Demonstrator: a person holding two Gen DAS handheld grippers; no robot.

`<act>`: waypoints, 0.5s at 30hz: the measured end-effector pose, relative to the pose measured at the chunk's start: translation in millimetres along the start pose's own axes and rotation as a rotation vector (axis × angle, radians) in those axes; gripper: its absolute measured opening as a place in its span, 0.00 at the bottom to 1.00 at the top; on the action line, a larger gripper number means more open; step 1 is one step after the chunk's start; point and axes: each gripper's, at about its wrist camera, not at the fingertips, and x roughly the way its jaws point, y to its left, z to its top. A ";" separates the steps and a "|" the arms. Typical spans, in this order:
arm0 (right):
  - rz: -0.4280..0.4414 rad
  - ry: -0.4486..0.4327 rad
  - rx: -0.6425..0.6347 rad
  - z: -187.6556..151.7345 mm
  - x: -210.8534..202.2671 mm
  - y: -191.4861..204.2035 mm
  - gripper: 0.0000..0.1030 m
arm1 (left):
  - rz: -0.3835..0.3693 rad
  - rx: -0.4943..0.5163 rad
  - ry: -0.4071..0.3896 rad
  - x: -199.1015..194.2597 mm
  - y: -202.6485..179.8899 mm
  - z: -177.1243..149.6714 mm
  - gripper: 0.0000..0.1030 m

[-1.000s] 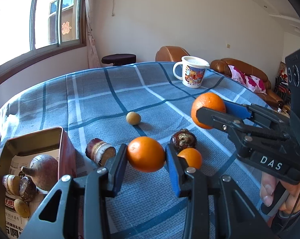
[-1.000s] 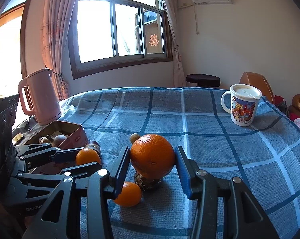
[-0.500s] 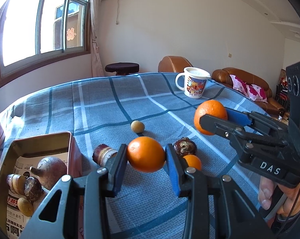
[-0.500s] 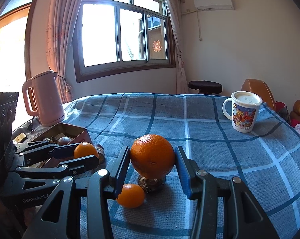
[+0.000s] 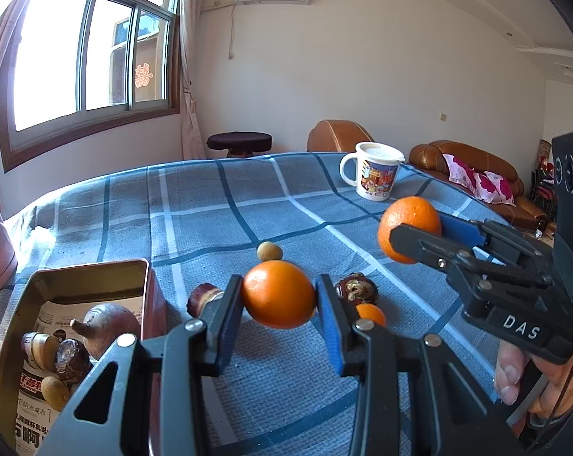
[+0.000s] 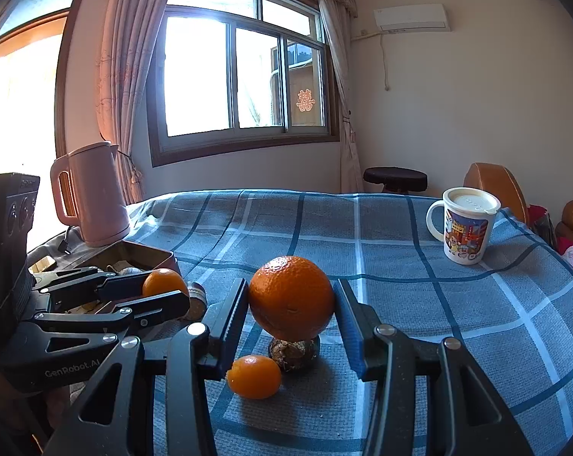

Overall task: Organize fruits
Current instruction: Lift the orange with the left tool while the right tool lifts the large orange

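My left gripper (image 5: 279,298) is shut on a smooth orange (image 5: 276,290), held above the blue checked cloth just right of an open metal tin (image 5: 81,270). The tin holds several brownish fruits and cut pieces. My right gripper (image 6: 292,304) is shut on a larger, dimpled orange (image 6: 291,292), which hangs over a dark brown wrinkled fruit (image 6: 294,350) and a small orange (image 6: 253,376) lying on the cloth. Each gripper shows in the other's view: the right gripper (image 5: 415,228) to the right, the left gripper (image 6: 164,288) low on the left.
A small tan fruit (image 5: 269,250) and a dark red cut piece (image 5: 204,298) lie on the cloth near the tin. A lidded printed mug (image 6: 465,230) stands at the far right, a pink kettle (image 6: 92,199) at the far left. A stool and brown sofa stand beyond the table.
Both grippers have tipped upward a little, so the table sits lower in both views. Each orange stays gripped, and the fruit on the cloth has not moved.
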 end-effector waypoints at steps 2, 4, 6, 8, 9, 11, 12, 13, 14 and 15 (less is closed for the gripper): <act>0.001 -0.006 -0.003 0.3 -1.1 0.6 0.47 | 0.004 -0.001 -0.008 -1.5 -0.5 0.2 0.39; 0.002 -0.013 -0.006 0.2 -2.0 1.1 0.47 | 0.007 -0.002 -0.016 -3.3 -0.4 0.1 0.39; 0.003 -0.020 -0.008 -0.2 -3.9 1.2 0.47 | 0.011 -0.004 -0.024 -3.9 0.0 0.5 0.39; 0.003 -0.027 -0.009 0.0 -5.1 1.3 0.47 | 0.011 -0.002 -0.029 -5.1 -0.5 0.5 0.39; 0.003 -0.030 -0.010 -0.1 -5.6 1.6 0.47 | 0.013 -0.002 -0.033 -5.9 -0.5 0.4 0.39; 0.004 -0.035 -0.012 -0.2 -6.5 2.3 0.47 | 0.015 -0.003 -0.040 -7.6 -0.4 -0.3 0.39; 0.003 -0.037 -0.013 -0.3 -6.9 2.6 0.47 | 0.014 -0.002 -0.038 -7.6 -0.3 -0.3 0.39; 0.003 -0.040 -0.014 -0.3 -7.4 3.0 0.47 | 0.018 -0.003 -0.041 -8.3 -0.1 -0.4 0.39; 0.003 -0.042 -0.014 -0.2 -7.9 2.9 0.47 | 0.020 -0.004 -0.045 -8.8 0.2 -0.4 0.39; 0.003 -0.045 -0.015 -0.3 -8.4 3.2 0.47 | 0.020 -0.004 -0.049 -9.9 0.2 0.0 0.39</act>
